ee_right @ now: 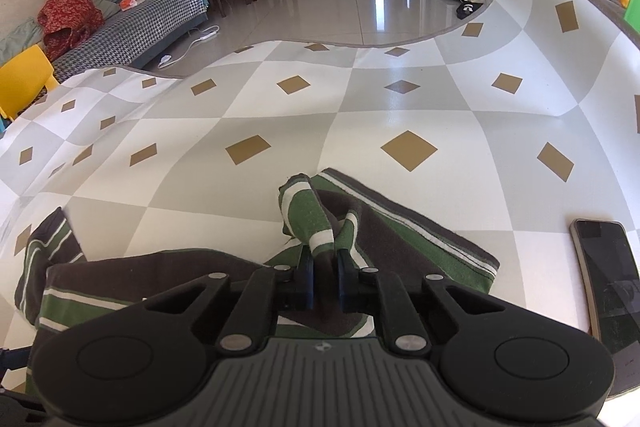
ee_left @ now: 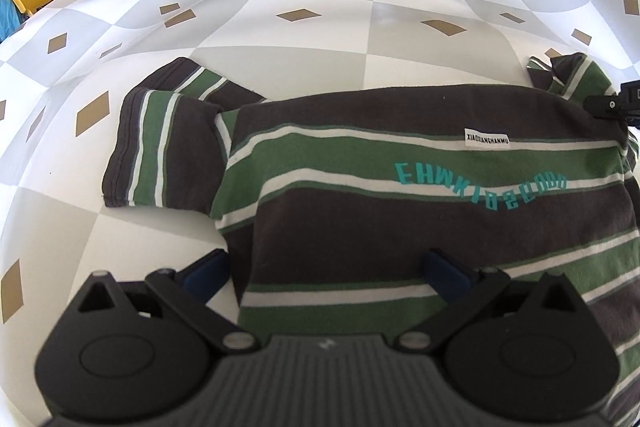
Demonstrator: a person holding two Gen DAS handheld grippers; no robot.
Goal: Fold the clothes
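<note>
Desk covering first: a checked mat [ee_left: 304, 39] in white and grey squares with tan diamonds spreads ahead of both tools, its far edge curling up at the right.

Striped shirt [ee_left: 400, 227], brown, green and white, lies flat on that mat directly ahead of the left tool [ee_left: 326, 273]. Its long axis runs side to side across the left wrist view. One short sleeve [ee_left: 160, 155] sticks out to the left of the body, with a second layer of sleeve behind it. Teal lettering [ee_left: 480, 187] and a small white label [ee_left: 486, 138] on the chest read upside down from this side, so the neck end seems to lie toward the camera, though the collar itself is out of sight.

Left tool is spread wide, with its blue pads [ee_left: 208, 273] on either side of the shirt's near left edge: one pad over bare mat, the other over cloth. Whether they touch the fabric I cannot tell.

Right tool [ee_right: 325, 277] is pressed together, pinching a bunched fold of the shirt [ee_right: 320, 223] that rises between its pads and flops forward. More of the shirt lies flat to either side of it.

Phone [ee_right: 612, 275], dark-screened, lies flat on the mat to the right of the right tool, apart from the shirt.

Containers: none on the mat.
</note>
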